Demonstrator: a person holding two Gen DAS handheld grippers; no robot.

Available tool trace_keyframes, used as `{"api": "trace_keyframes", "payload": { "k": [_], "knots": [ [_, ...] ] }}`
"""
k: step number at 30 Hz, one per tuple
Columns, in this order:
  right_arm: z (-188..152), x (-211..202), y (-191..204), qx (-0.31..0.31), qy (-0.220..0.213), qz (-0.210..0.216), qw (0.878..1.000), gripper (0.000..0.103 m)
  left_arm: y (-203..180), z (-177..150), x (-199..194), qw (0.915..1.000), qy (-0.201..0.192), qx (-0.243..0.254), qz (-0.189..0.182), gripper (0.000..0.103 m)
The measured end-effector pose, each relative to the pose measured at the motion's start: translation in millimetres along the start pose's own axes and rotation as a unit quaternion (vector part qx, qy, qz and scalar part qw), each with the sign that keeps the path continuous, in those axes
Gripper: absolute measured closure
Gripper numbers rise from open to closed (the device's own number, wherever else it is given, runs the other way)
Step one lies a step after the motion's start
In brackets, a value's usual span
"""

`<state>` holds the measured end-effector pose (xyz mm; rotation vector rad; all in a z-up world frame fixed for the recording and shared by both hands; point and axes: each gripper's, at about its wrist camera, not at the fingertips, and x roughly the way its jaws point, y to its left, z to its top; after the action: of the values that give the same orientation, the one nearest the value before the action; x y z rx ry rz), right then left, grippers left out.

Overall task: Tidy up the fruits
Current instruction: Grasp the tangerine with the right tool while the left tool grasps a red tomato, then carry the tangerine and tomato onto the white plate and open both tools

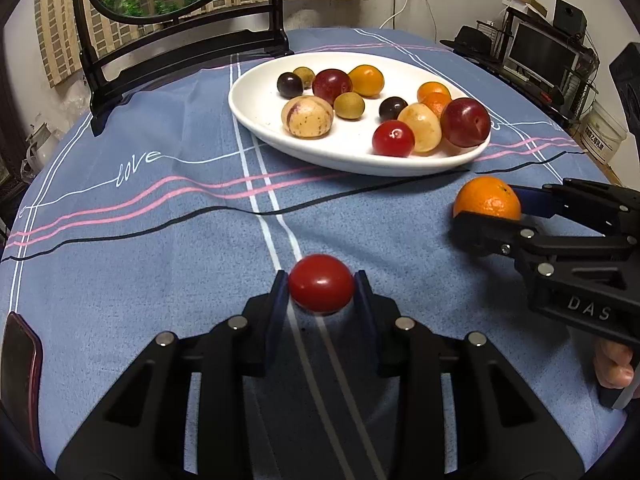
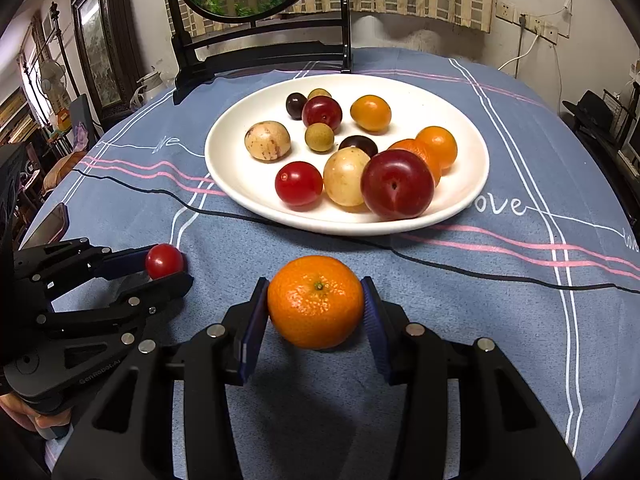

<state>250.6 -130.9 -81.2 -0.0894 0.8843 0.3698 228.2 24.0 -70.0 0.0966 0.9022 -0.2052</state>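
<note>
My left gripper (image 1: 321,285) is shut on a red cherry tomato (image 1: 321,283), held just above the blue tablecloth; it also shows in the right wrist view (image 2: 164,261). My right gripper (image 2: 316,304) is shut on an orange mandarin (image 2: 315,301), seen too in the left wrist view (image 1: 487,198). A white plate (image 2: 460,184) lies beyond both grippers, holding several fruits: plums, tomatoes, oranges, dark grapes and pale spotted fruits. In the left wrist view the plate (image 1: 256,108) is ahead and to the right.
A black mirror stand (image 2: 256,56) rises behind the plate at the table's far edge. A dark phone (image 1: 18,364) lies at the left table edge. A black cable (image 2: 480,272) crosses the tablecloth (image 1: 140,240) in front of the plate.
</note>
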Motion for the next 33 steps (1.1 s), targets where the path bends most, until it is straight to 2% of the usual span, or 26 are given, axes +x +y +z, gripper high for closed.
{"api": "trace_keyframes", "payload": {
  "k": [6,11,15,21,25,30,33],
  "knots": [
    [-0.4,0.6,-0.4,-0.001,0.001,-0.002,1.000,0.057,-1.2,-0.8,-1.2,1.0000,-0.003,0.001,0.002,0.072],
    [-2.5,-0.9,0.1,-0.001,0.001,0.001,1.000,0.057,-1.1,-1.8,-4.9,0.9999,-0.006,-0.006,-0.013,0.072],
    [-8.3,-9.2,2.3,-0.002,-0.001,0.019,1.000,0.057,-1.2,-4.5,-12.3,0.9995,-0.013,-0.019,-0.024,0.072],
    [-11.0,-33.7,3.9,-0.006,-0.041,0.045,0.998,0.057,-8.7,-0.6,-34.7,0.9972,-0.052,-0.025,-0.048,0.072],
    [0.6,-46.3,-6.1,0.006,-0.081,0.037,0.996,0.057,-0.6,26.0,-38.0,0.9930,-0.067,-0.053,-0.081,0.072],
    [22.5,-51.0,-33.9,0.052,-0.120,0.029,0.991,0.057,1.9,67.9,-32.8,0.9912,-0.093,-0.064,-0.068,0.072],
    [33.1,-47.3,-45.4,0.065,-0.126,0.022,0.990,0.057,4.8,93.0,-20.6,0.9910,-0.099,-0.070,-0.057,0.072]
  ]
}}
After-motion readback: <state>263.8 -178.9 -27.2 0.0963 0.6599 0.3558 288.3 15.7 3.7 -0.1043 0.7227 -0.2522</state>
